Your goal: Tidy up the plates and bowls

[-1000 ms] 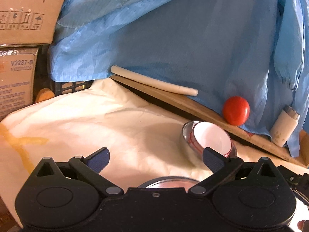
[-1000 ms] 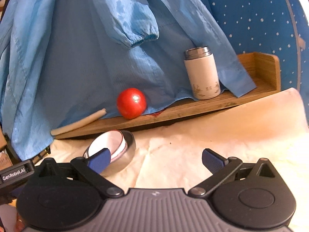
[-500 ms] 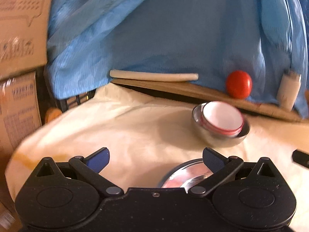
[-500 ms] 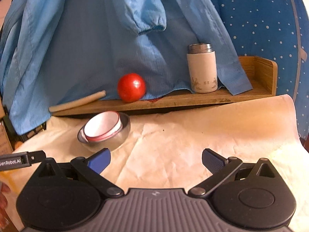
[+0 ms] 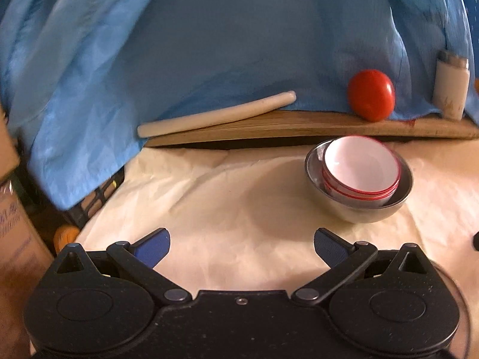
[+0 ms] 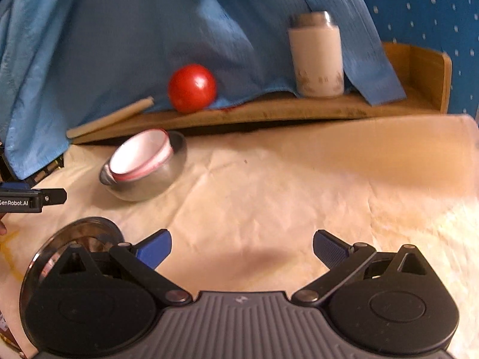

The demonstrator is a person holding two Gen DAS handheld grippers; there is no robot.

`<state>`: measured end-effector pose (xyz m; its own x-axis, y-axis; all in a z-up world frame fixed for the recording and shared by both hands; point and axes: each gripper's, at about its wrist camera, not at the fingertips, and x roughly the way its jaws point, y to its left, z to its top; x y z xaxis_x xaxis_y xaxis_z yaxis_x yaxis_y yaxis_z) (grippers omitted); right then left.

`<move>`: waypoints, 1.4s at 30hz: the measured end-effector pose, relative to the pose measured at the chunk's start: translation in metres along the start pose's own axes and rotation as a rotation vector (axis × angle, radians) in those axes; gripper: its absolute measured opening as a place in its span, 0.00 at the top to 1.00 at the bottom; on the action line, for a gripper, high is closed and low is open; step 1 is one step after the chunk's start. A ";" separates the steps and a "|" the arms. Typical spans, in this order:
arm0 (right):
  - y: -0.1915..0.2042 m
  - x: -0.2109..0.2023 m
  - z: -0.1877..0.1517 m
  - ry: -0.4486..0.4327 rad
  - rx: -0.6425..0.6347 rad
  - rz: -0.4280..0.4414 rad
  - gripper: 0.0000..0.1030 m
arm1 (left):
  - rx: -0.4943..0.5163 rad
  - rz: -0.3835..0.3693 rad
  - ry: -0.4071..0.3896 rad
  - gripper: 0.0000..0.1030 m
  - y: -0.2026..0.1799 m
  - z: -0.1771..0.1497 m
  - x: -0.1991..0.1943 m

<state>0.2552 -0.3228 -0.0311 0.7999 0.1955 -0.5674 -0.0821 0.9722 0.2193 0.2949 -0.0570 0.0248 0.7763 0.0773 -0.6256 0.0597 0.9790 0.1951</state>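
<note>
- Plate [image 6: 74, 240], steel, lies lower left in the right wrist view, partly behind the right gripper [image 6: 242, 246], just left of its left finger; the left gripper [image 6: 33, 199] sits above it at the left edge.
- Bowls [image 5: 359, 176], white nested in steel, sit right of centre in the left view, ahead-right of the left gripper [image 5: 242, 246].
- Both grippers are spread wide and hold nothing.
- Against the earlier frames, the plate has left the left view and entered the right one.

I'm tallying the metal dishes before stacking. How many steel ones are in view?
2. A steel bowl sits near the wooden shelf with red-rimmed white bowls nested inside. A steel plate lies by the right gripper's left finger. Others may be hidden.
</note>
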 end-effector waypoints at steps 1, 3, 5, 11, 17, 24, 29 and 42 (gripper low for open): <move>-0.003 0.001 0.001 0.013 0.010 0.000 0.00 | 0.014 -0.002 0.002 0.01 -0.001 0.001 0.003; -0.007 0.003 0.005 0.030 0.019 0.002 0.00 | 0.040 -0.005 0.005 0.01 -0.003 0.005 0.008; -0.008 0.004 0.010 0.039 0.010 -0.004 0.00 | 0.063 -0.011 0.004 0.01 -0.004 0.008 0.013; -0.004 0.019 0.024 0.072 -0.073 -0.040 0.00 | 0.139 -0.037 -0.007 0.01 -0.008 0.020 0.028; 0.009 0.041 0.040 0.094 -0.172 -0.061 0.00 | 0.162 -0.053 -0.007 0.01 -0.001 0.036 0.043; 0.028 0.058 0.069 0.094 -0.237 -0.041 0.00 | 0.148 -0.099 0.001 0.01 0.001 0.056 0.059; 0.036 0.067 0.080 0.111 -0.242 -0.002 0.00 | 0.162 -0.124 0.020 0.01 -0.003 0.062 0.070; 0.041 0.092 0.091 0.191 -0.221 0.035 0.00 | 0.169 -0.204 0.135 0.01 -0.005 0.076 0.091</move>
<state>0.3797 -0.2761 -0.0025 0.6700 0.2294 -0.7060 -0.2516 0.9649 0.0748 0.4134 -0.0690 0.0242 0.6481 -0.0823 -0.7571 0.3185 0.9323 0.1713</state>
